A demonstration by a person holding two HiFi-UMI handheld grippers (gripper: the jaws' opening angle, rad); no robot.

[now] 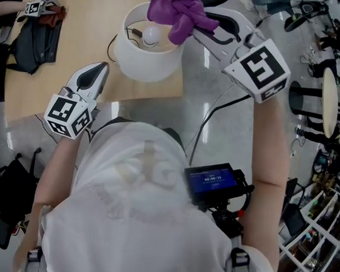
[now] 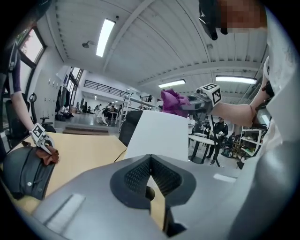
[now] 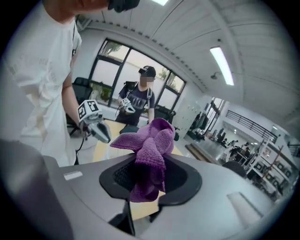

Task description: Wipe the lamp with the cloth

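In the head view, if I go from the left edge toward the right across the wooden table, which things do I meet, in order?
dark bag → left tool → white lamp shade → purple cloth

The pale wooden table (image 1: pixel 85 14) bears the white lamp (image 1: pixel 148 66) and a black bag (image 1: pixel 35 43).
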